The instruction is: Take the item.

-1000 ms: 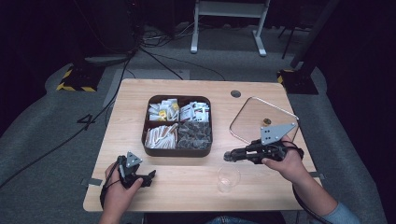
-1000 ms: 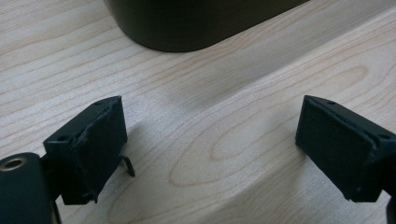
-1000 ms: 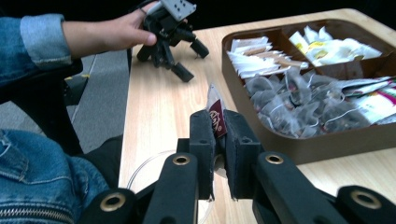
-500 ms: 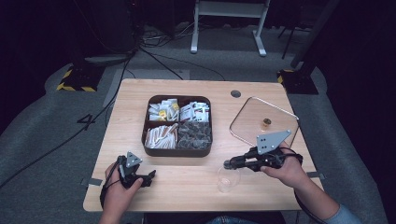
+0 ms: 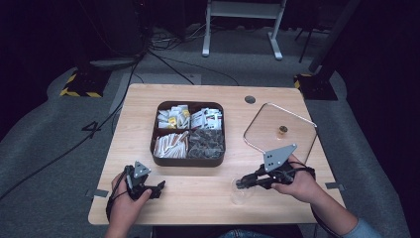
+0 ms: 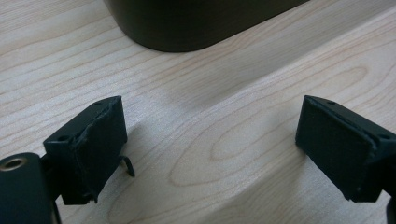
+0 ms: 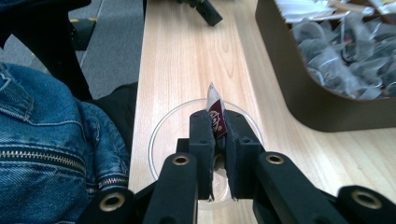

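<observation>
1. Right gripper (image 7: 215, 135): jaws pressed together on a small dark-red sachet (image 7: 215, 114), pinched upright with its top corner poking above the pads.
2. Held over a clear cup (image 7: 161, 140) standing on the table (image 7: 187, 60), just in front of the tray (image 7: 299, 93); sachet above the cup's mouth, not seen touching the glass.
3. In the high view, same gripper (image 5: 241, 183) lying nearly level, jaws pointing left, tips over the cup (image 5: 241, 193), near the tray's (image 5: 188, 161) front right corner.
4. Left gripper (image 6: 210, 154): jaws spread wide, nothing between the pads, bare wood underneath.
5. Resting low on the table (image 6: 233, 140), just in front of the tray's (image 6: 187, 28) rounded dark wall.
6. In the high view, left gripper (image 5: 157, 188) in front of the tray's front left corner, close to the table's near edge, well apart from the cup.
7. Tray: four compartments; white packets in the two far ones, pale sticks at front left, grey-brown tea bags (image 5: 205, 144) at front right.
8. Clear lid (image 5: 277, 141) with a small knob lying flat to the right of the tray, just beyond the right hand (image 5: 297, 181).
9. Blue denim (image 7: 51, 135) at the table's near edge, left of the cup in the right gripper view.
</observation>
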Motion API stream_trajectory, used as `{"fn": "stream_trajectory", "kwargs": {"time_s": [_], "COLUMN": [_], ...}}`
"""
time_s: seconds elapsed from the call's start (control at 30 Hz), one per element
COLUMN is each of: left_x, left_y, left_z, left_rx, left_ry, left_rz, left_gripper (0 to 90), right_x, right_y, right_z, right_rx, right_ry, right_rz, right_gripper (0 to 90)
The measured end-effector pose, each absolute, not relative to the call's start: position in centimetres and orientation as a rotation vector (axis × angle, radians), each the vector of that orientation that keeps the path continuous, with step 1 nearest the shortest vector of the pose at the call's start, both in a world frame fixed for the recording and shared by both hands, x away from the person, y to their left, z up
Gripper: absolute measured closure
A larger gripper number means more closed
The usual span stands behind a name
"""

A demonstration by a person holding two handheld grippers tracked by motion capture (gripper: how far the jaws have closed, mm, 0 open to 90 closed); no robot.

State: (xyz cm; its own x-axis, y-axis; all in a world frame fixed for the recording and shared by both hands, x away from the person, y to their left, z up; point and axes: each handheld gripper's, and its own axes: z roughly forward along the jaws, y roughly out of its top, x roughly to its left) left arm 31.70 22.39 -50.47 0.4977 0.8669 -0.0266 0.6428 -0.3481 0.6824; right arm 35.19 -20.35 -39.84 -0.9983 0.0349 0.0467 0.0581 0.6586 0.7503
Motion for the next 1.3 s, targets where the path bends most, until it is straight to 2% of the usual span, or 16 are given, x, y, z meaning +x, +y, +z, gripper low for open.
{"fn": "stream_trajectory", "kwargs": {"time_s": [0.3, 0.53, 0.87, 1.3], "left_x": [31.7, 31.7, 31.7, 31.9], "left_y": [22.4, 22.4, 22.4, 22.2], "left_z": [-50.5, -50.5, -50.5, -50.5], "left_rx": [2.105, 2.105, 2.106, 2.113], "left_ry": [1.233, 1.234, 1.233, 1.231], "left_rz": [0.454, 0.453, 0.456, 0.452], "left_gripper": [9.3, 9.3, 9.3, 7.1], "right_x": [35.2, 35.2, 35.5, 35.9], "right_y": [-19.8, -19.8, -20.4, -21.1], "right_z": [-40.6, -40.4, -39.8, -38.7], "right_rx": [-0.074, -0.092, -0.142, -0.259], "right_ry": [-2.859, -2.832, -2.832, -2.792], "right_rz": [-1.211, -1.249, -1.353, -1.524], "right_gripper": [81.8, 62.0, 58.1, 43.3]}}
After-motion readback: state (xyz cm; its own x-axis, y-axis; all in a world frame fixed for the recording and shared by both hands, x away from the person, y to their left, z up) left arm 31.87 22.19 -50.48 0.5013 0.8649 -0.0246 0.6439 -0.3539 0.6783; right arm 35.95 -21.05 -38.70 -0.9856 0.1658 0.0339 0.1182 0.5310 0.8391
